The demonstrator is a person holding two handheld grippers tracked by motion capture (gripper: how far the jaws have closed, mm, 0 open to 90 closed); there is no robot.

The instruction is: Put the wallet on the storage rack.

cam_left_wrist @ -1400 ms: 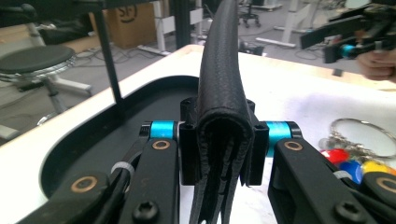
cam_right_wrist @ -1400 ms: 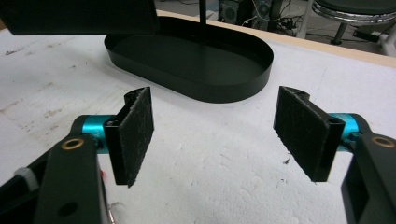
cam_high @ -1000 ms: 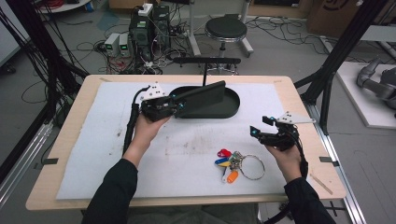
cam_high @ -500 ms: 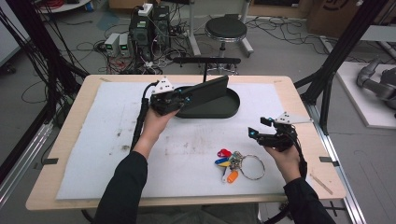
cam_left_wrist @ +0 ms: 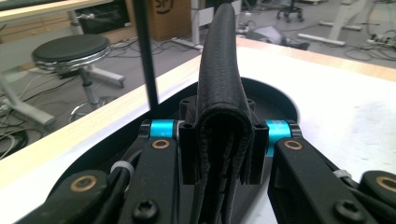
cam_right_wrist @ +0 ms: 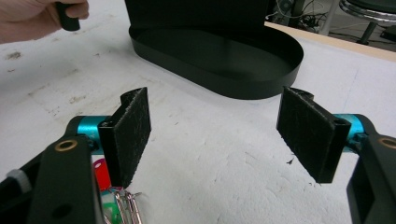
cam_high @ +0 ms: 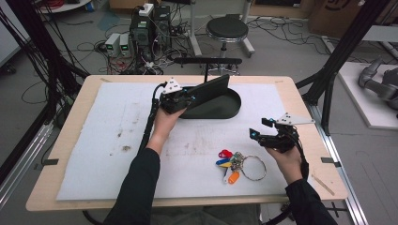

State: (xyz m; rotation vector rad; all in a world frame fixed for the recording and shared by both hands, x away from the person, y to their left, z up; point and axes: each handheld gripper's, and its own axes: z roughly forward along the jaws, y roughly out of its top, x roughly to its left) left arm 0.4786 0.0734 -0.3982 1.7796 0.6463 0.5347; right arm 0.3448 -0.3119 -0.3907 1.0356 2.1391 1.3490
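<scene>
My left gripper (cam_high: 190, 97) is shut on a folded black leather wallet (cam_high: 210, 89), which sticks out over the black oval tray (cam_high: 231, 108) at the back middle of the table. In the left gripper view the wallet (cam_left_wrist: 223, 70) stands on edge, its folded spine up, pinched between both pads, with the tray (cam_left_wrist: 275, 95) under it. My right gripper (cam_high: 257, 129) hovers open at the right of the table, nothing between its pads (cam_right_wrist: 133, 130). A bunch of keys with coloured tags (cam_high: 230, 165) on a metal ring lies just left of it.
A white felt mat (cam_high: 94, 150) covers most of the wooden table. A black stool (cam_high: 227, 29) and a black bar stand behind the far edge. Cables and boxes lie on the floor beyond. The tray (cam_right_wrist: 219, 56) is ahead of the right gripper.
My left gripper has carried the wallet away from me and lower, over the tray. The right hand and the keys have stayed put.
</scene>
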